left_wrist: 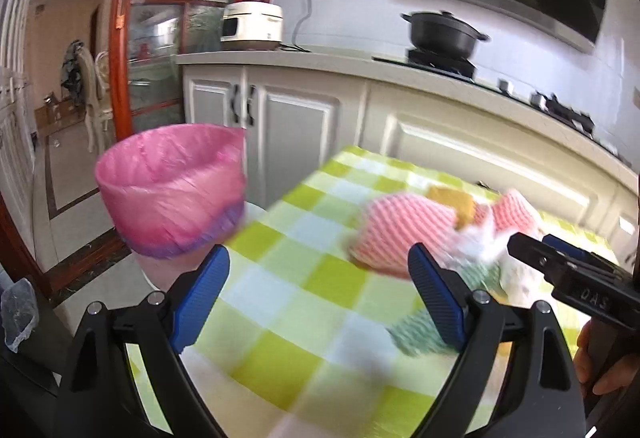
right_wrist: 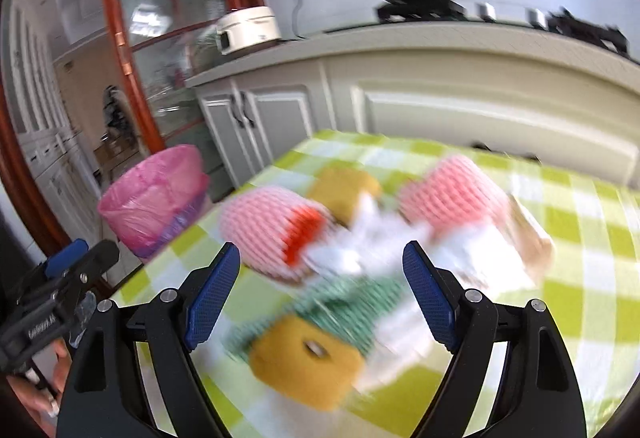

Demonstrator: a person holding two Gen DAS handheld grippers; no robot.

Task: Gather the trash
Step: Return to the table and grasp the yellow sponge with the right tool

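A pile of trash lies on the green checked tablecloth: two pink foam nets, a green foam net, yellow sponge-like blocks and white crumpled wrapping. A bin lined with a pink bag stands off the table's left edge; it also shows in the right wrist view. My left gripper is open and empty above the cloth, left of the pile. My right gripper is open and empty, over the green net. The frames are blurred.
White kitchen cabinets run behind the table, with a rice cooker and a black pot on the counter. A red-framed glass door stands at the left. The right gripper shows at the left wrist view's right edge.
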